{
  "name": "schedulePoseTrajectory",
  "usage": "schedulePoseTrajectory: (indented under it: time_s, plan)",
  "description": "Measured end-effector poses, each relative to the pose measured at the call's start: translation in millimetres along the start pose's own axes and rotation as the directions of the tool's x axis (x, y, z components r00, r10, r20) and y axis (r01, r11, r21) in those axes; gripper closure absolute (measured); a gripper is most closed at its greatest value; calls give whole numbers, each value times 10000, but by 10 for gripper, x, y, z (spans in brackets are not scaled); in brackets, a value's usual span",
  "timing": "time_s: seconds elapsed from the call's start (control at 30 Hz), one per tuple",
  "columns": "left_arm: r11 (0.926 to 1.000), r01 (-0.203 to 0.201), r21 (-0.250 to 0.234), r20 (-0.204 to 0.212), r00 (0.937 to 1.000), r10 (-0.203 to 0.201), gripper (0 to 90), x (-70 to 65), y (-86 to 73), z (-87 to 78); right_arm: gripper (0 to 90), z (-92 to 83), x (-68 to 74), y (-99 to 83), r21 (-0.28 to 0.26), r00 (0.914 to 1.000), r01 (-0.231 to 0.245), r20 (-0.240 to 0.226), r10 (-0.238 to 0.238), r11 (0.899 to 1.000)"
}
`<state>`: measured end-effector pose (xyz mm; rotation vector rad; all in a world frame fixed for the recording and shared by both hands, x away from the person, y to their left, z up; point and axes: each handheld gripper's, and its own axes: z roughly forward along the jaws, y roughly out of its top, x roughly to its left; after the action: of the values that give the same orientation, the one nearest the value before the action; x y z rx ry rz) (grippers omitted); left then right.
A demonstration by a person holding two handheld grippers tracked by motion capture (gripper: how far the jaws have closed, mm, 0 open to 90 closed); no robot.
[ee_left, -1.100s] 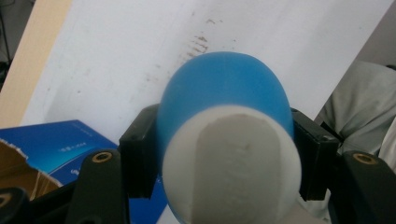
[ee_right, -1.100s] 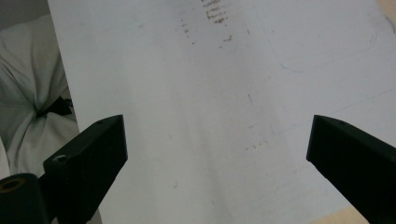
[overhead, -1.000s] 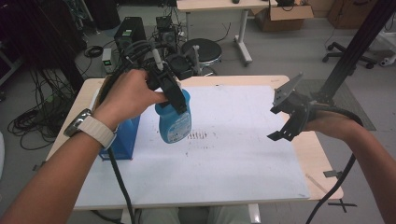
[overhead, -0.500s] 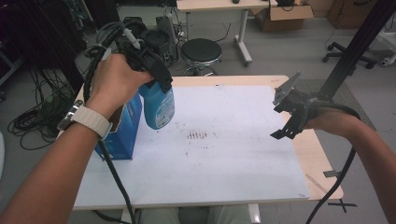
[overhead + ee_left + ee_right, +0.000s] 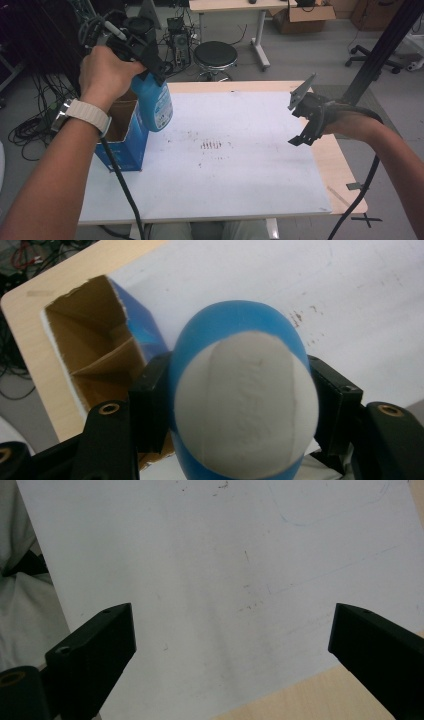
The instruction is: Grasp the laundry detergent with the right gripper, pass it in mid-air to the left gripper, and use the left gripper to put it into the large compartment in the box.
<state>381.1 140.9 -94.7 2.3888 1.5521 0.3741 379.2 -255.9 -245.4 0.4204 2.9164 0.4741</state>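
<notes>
a lab: cable tangles (image 5: 30, 127), electronics rig (image 5: 176, 30), stool (image 5: 215, 54)

Both grippers are black. The left gripper (image 5: 150, 60) has blocky jaws with brass-ringed screw holes; a black cable trails from it toward six o'clock. A pale woven watch strap (image 5: 85, 114) circles that wrist. The right gripper (image 5: 305, 120) carries a grey three-cornered plate (image 5: 301, 91) at twelve o'clock and its own black cable.

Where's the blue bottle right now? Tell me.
In the high view the blue bottle hangs at the left, clamped in the left gripper, above the open blue box.
</notes>
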Motion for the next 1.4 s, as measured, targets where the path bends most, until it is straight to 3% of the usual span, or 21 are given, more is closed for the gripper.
schedulePoseTrajectory:
  time_s: [0.2, 0.47, 0.6, 0.8, 0.97, 1.2, 1.4]
  plan:
    - [9967, 813, -31, -141, 9966, -813, 380, 215, -37, -54, 49, 6, 23, 15, -9, 9999, 119, 50, -119, 9999]
    - [9822, 1855, -276, -653, 9802, -1870, 380, 529, -139, -121, 49, 4, -17, -70, -35, 10000, -60, 59, 61, 10000]
    - [9710, 2368, -319, -858, 9673, -2387, 380, 671, -187, -141, 49, 6, -27, -108, -18, 9999, -108, 74, 108, 9999]
    - [9602, 2767, -378, -1264, 9519, -2792, 380, 807, -251, -105, 49, 8, -39, -155, -1, 9998, -175, 102, 175, 9998]
    - [9559, 2910, -393, -1527, 9437, -2936, 380, 885, -293, -42, 49, 15, -45, -174, 3, 9997, -234, 98, 234, 9997]
    - [9504, 3064, -529, -1655, 9359, -3109, 381, 957, -357, 101, 49, 47, -47, -214, 43, 9997, -257, 46, 256, 9997]
    - [9487, 3118, -523, -1704, 9333, -3161, 381, 1004, -407, 287, 50, 76, -37, -247, 70, 9996, -280, 51, 279, 9996]
